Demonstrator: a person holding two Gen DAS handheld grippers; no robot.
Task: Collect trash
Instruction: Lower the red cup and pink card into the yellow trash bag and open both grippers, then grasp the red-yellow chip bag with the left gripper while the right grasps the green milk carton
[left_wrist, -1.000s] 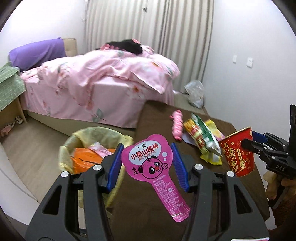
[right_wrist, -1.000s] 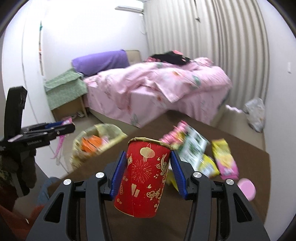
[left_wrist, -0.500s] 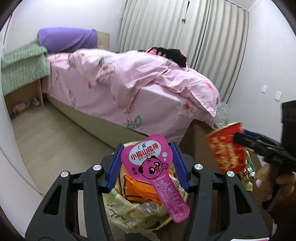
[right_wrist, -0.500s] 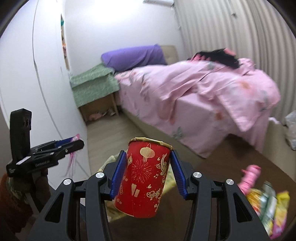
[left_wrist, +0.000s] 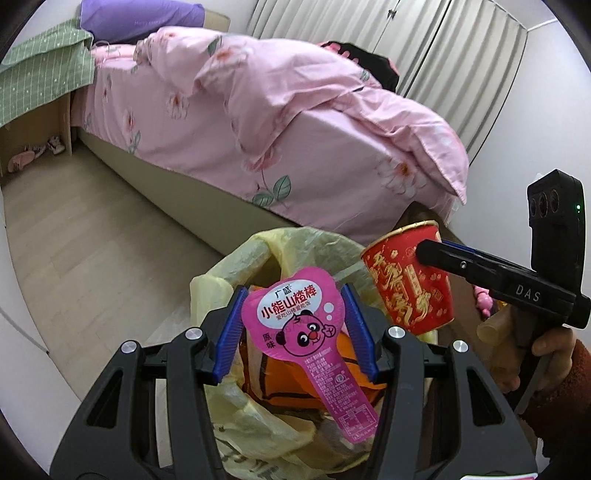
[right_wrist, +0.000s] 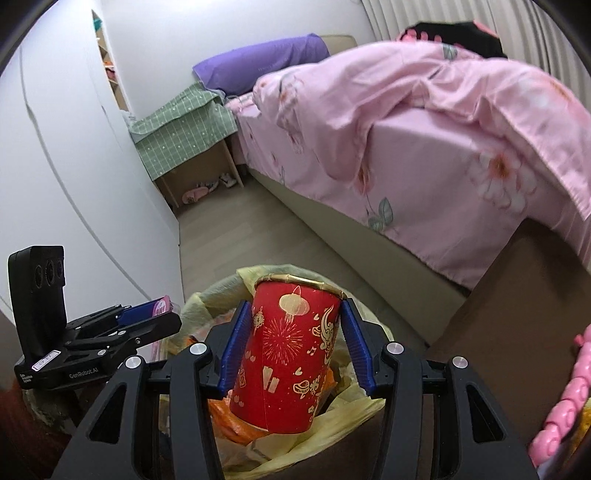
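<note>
My left gripper (left_wrist: 293, 291) is shut on a pink lollipop-shaped wrapper (left_wrist: 295, 317) with a cartoon bear face, right above the mouth of a bin lined with a yellow bag (left_wrist: 221, 288). My right gripper (right_wrist: 294, 306) is shut on a red paper cup (right_wrist: 291, 354) with gold patterns, upright over the same yellow-lined bin (right_wrist: 221, 291). The left wrist view shows the red cup (left_wrist: 406, 291) tilted at the bin's right rim, with the right gripper (left_wrist: 430, 251) on it. In the right wrist view the left gripper (right_wrist: 166, 312) is at the left, the wrapper's pink edge (right_wrist: 162, 305) showing.
Orange packaging (left_wrist: 280, 384) lies inside the bin. A bed with a pink floral cover (left_wrist: 295, 110) stands behind it across a strip of wooden floor (left_wrist: 92, 258). The brown table's edge (right_wrist: 498, 332) is at the right, with a pink ridged item (right_wrist: 565, 398) on it. A green-covered nightstand (right_wrist: 184, 136) is at the back left.
Both grippers have swung left off the brown table and come down over the bin. The wrapper and the red cup stay held between their pads.
</note>
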